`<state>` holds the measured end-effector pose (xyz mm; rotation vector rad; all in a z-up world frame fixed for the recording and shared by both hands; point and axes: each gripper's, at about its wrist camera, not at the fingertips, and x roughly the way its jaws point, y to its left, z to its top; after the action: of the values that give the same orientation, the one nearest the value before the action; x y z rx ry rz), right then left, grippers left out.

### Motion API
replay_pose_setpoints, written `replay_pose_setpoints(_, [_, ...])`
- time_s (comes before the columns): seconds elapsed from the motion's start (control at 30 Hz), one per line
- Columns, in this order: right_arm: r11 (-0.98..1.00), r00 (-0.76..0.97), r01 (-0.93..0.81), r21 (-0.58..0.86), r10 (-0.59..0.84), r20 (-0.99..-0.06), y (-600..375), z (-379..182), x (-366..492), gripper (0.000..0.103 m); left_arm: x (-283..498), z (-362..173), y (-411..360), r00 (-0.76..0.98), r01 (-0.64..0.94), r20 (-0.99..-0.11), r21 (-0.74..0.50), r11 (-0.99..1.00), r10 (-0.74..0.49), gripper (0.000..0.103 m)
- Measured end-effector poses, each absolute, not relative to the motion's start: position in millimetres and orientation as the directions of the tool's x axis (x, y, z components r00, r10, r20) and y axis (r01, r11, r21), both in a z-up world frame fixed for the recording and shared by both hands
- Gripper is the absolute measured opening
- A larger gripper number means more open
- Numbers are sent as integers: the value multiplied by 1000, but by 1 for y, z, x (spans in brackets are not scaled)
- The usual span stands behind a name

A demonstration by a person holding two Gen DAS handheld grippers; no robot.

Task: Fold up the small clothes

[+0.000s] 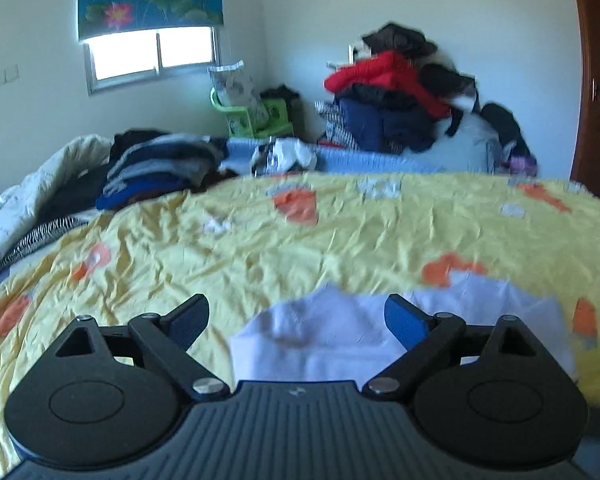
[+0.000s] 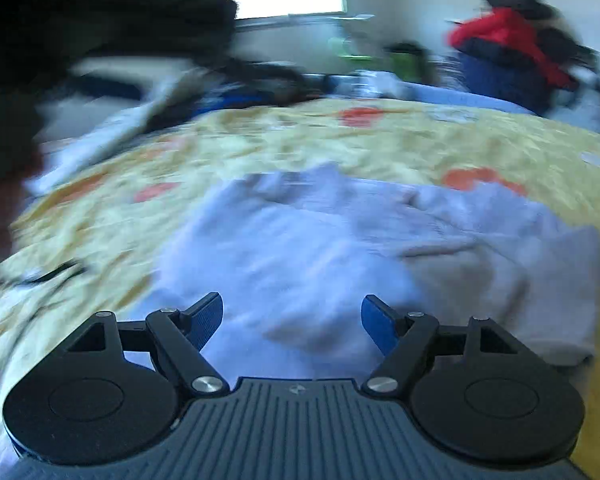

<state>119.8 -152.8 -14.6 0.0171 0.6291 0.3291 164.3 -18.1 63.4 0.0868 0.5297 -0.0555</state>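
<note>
A small pale lavender-white garment (image 1: pixel 340 340) lies on the yellow patterned bedsheet (image 1: pixel 260 248). In the left wrist view my left gripper (image 1: pixel 297 316) is open and empty, hovering over the garment's near left part. In the right wrist view the same garment (image 2: pixel 320 248) spreads wide and rumpled across the sheet (image 2: pixel 420 140). My right gripper (image 2: pixel 292 314) is open and empty just above the garment's near edge. The right wrist view is blurred by motion.
A stack of folded dark clothes (image 1: pixel 160 168) sits at the far left of the bed beside a white quilt (image 1: pixel 28 208). A heap of red and dark clothes (image 1: pixel 400 92) stands at the back right. A green stool (image 1: pixel 256 116) is under the window. A dark shape (image 2: pixel 80 32) fills the right wrist view's upper left.
</note>
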Motion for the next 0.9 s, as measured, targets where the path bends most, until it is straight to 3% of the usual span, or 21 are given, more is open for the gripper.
replay_pose_setpoints(0.17, [993,875,28,111,29,-483,-184,-7,95,79,158,44,-18,839,116,-542,88,989,-50,96])
replay_pose_setpoints(0.27, [970,877,215,112,-141,-459,-212,-5,72,86,155,29,-26,822,148,-566,114,982,-58,96])
replay_pose_setpoints(0.5, [989,876,87,120,-18,-482,-220,-1,69,89,146,0,-36,792,163,-611,175,971,-23,96])
replay_pose_setpoints(0.6, [977,809,200,76,-121,-575,-228,-12,82,81,143,-3,-31,788,159,-616,167,973,-23,96])
replay_pose_setpoints(0.7, [973,861,186,138,-93,-500,-231,-1,69,82,142,-5,-28,785,140,-619,155,978,-14,96])
replay_pose_setpoints(0.8, [989,890,110,95,-55,-453,-223,11,72,81,141,-5,-25,775,136,-632,133,982,-22,96])
replay_pose_setpoints(0.87, [964,885,209,166,-115,-451,-243,16,76,82,136,-3,-24,783,148,-621,132,980,-35,96])
replay_pose_setpoints(0.9, [927,878,263,266,-116,-464,-263,16,74,82,133,-1,-24,792,154,-609,137,979,-39,96])
